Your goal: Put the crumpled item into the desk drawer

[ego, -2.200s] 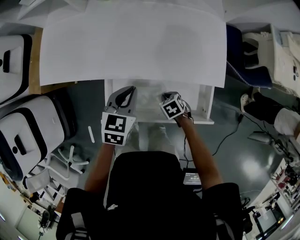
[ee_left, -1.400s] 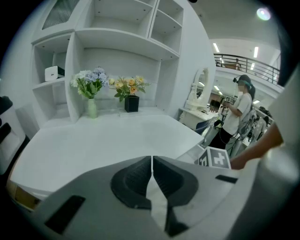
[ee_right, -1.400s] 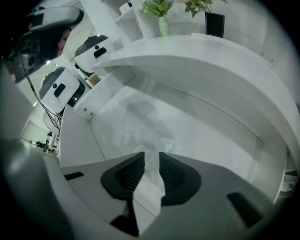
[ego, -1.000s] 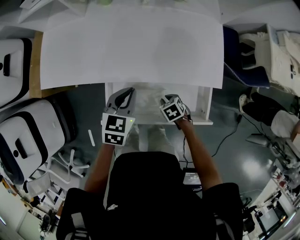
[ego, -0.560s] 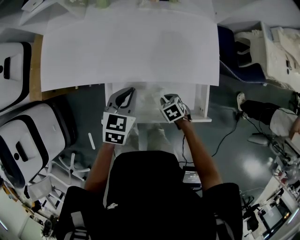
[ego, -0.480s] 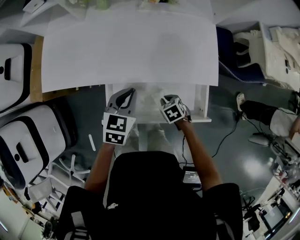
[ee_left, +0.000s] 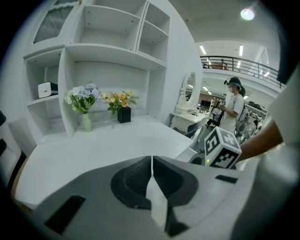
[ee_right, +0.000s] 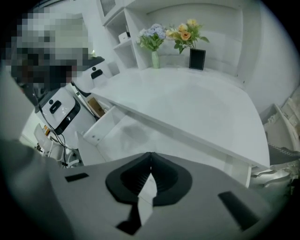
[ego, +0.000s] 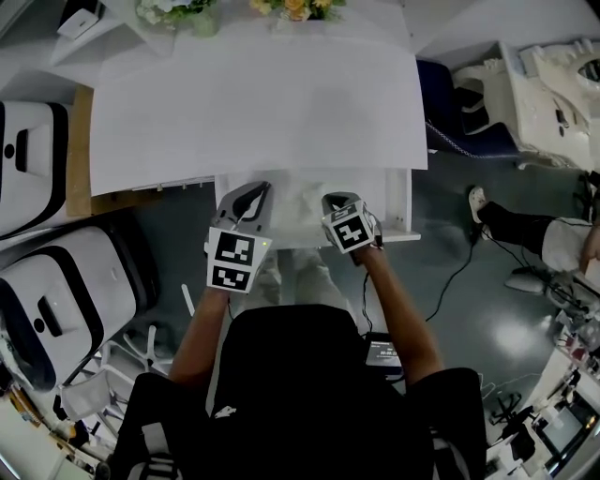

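The white desk's drawer (ego: 401, 204) stands pulled out under the desk top (ego: 253, 103). Inside it, between my two grippers, lies a pale crumpled shape (ego: 298, 199); the right gripper view shows it only as a faint grey patch (ee_right: 132, 132) on the drawer floor. My left gripper (ego: 257, 188) hangs over the drawer's left part, jaws shut with nothing between them (ee_left: 152, 159). My right gripper (ego: 334, 201) is over the drawer's middle-right, also shut and empty (ee_right: 150, 155). Its marker cube (ee_left: 221, 149) shows in the left gripper view.
Two flower vases (ego: 173, 11) (ego: 295, 7) and a black frame (ee_right: 197, 59) stand at the desk's back under white shelves (ee_left: 105, 51). White-and-black chairs (ego: 56, 281) crowd the left. A cable (ego: 459, 267) and a person's leg (ego: 525, 230) are at right.
The head view has shifted, so the desk sits lower in frame and the flowers have come into sight. Both grippers stay shut over the open drawer, almost unmoved.
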